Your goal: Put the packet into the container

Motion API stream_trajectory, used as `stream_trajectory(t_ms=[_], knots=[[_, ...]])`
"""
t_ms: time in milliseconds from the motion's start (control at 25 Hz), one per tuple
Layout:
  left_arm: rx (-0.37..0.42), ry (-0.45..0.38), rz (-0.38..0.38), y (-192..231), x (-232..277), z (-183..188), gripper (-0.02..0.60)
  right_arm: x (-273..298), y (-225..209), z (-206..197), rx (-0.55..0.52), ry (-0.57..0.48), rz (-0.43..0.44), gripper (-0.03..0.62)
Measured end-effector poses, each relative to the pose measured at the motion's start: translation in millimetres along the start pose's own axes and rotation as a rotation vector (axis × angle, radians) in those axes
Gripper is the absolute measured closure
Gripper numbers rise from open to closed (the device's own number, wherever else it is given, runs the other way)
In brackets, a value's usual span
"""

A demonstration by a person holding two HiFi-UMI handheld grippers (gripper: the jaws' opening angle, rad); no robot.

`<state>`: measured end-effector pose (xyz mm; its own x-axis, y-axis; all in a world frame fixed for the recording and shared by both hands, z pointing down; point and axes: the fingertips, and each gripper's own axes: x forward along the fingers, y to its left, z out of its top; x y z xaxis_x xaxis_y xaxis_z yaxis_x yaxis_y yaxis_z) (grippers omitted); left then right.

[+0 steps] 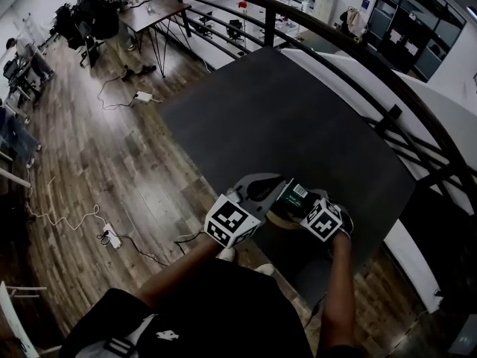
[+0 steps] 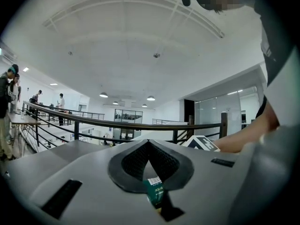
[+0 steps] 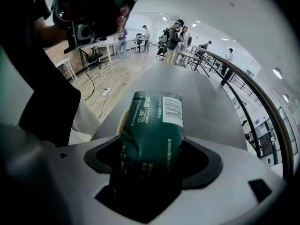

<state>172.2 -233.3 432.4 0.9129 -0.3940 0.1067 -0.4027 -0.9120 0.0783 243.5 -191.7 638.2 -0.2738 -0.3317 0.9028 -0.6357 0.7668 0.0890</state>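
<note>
A dark green packet [image 3: 152, 125] with a white barcode label is clamped between the jaws of my right gripper [image 3: 152, 158], which points steeply down. In the head view this packet [image 1: 299, 193] hangs over a low tan container [image 1: 282, 218] near the front edge of the dark table [image 1: 298, 118]. The container's rim [image 3: 123, 120] peeks out behind the packet's left side. My left gripper [image 1: 279, 185] is just left of the packet, held about level. Its fingertips meet with nothing between them. Through the gap behind its tips [image 2: 149, 143] I see a sliver of the packet [image 2: 155, 191].
A black metal railing [image 1: 350, 47] curves round the table's far and right sides. Wooden floor [image 1: 112, 162] with cables and a power strip [image 1: 110, 235] lies to the left. Desks and people stand far off at the upper left.
</note>
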Motion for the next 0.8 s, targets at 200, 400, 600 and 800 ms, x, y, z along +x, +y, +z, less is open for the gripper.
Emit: stream_trajectory(t_ms=[200,400,600,800], knots=[[-0.004,0.000,0.035,8,-6,-1,0.577,11,10,4,-0.070,0.026,0.065,0.210],[0.000,0.004,0.064,14,-10,-2,0.577,23,16,-1,-0.144,0.071,0.108,0.210],[-0.002,0.005,0.087,19,-14,-3,0.577,33,17,0,-0.187,0.096,0.134,0.210],[-0.002,0.013,0.105,24,-18,-5,0.577,45,16,-5,-0.202,0.100,0.147,0.210]])
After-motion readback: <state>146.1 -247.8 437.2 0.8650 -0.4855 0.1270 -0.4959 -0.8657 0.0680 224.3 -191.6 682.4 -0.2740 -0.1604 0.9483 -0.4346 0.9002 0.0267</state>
